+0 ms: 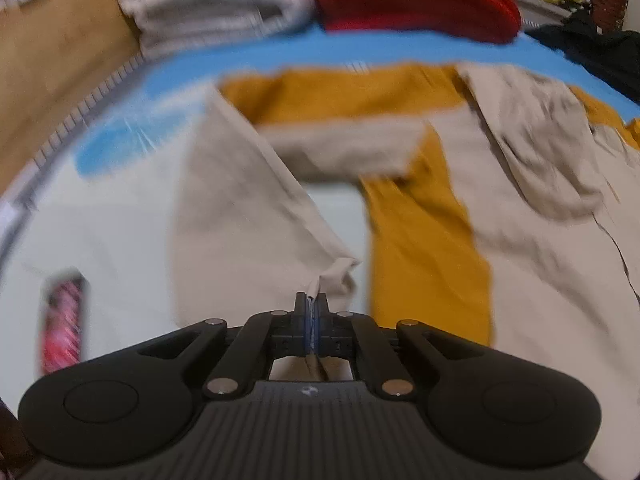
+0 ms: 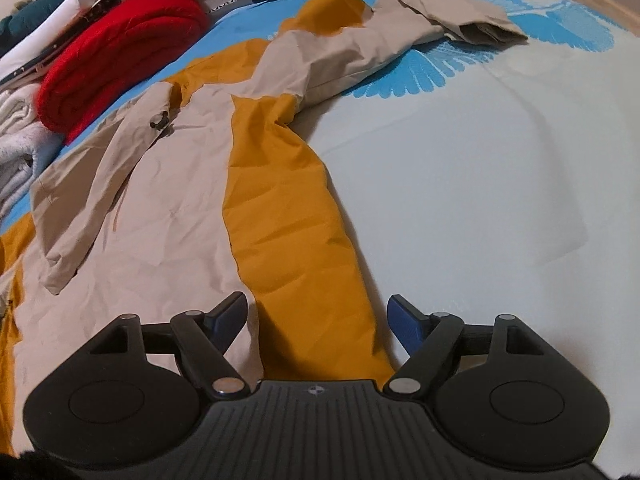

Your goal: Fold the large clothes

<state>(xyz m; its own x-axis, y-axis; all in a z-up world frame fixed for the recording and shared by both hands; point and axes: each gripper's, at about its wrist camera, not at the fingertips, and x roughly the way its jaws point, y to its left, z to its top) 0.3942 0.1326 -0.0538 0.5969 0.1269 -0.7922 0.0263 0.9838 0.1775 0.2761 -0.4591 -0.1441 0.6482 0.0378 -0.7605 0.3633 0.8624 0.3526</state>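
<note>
Jacket, beige with mustard-yellow panels, lies spread on a bed whose sheet is pale with a blue feather print. In the right wrist view its body runs from the near edge toward the far left, a beige flap folded over the chest, and one sleeve stretches to the far right, its cuff resting on the blue print.

The left tool is closed, pinching a beige edge of the jacket between its fingers; the cloth rises from the bed to the tips. This view is blurred, so finer detail cannot be told.

The right tool is spread wide apart, holding nothing. Its blue pads sit on either side of the near yellow panel, the left finger over beige cloth and the right finger over bare sheet just beside the jacket's edge.

At the far left of the bed a folded red blanket lies beside white towels, near the jacket's shoulder.
</note>
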